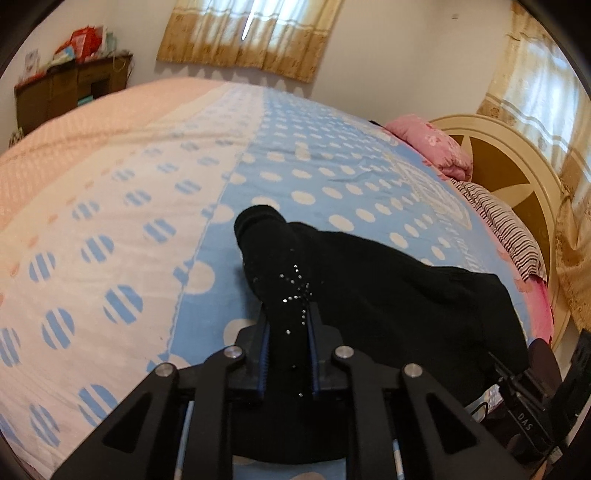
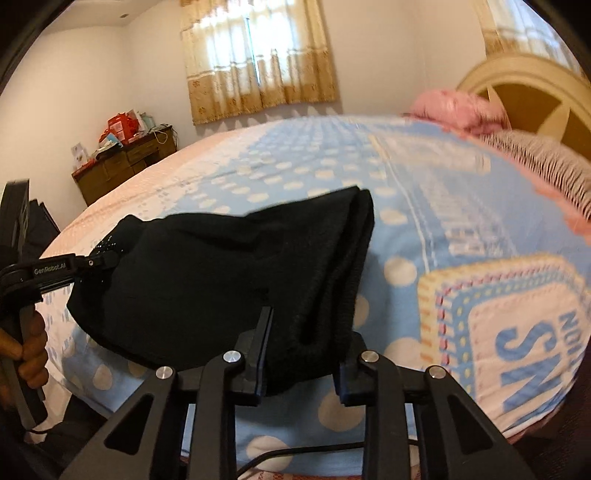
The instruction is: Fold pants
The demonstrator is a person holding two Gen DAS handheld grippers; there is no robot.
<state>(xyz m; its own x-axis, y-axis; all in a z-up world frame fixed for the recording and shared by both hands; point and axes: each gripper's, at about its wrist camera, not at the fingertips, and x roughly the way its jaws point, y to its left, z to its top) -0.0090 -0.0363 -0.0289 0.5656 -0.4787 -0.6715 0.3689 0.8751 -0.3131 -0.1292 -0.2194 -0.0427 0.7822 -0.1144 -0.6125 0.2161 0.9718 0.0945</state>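
Both tongs pinch the black pants (image 2: 221,280) at frame centre: left gripper (image 1: 288,328), right gripper (image 2: 306,343). Lowering both ends level onto the bedspread (image 1: 332,162) should keep the fold square.

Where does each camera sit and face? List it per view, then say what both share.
Left wrist: rides the left tool, looking across the bed toward the headboard; its fingers clamp black pants.
Right wrist: rides the right tool, gripping the pants; the left hand shows.
Shared: pants, bed, curtained window, dresser.
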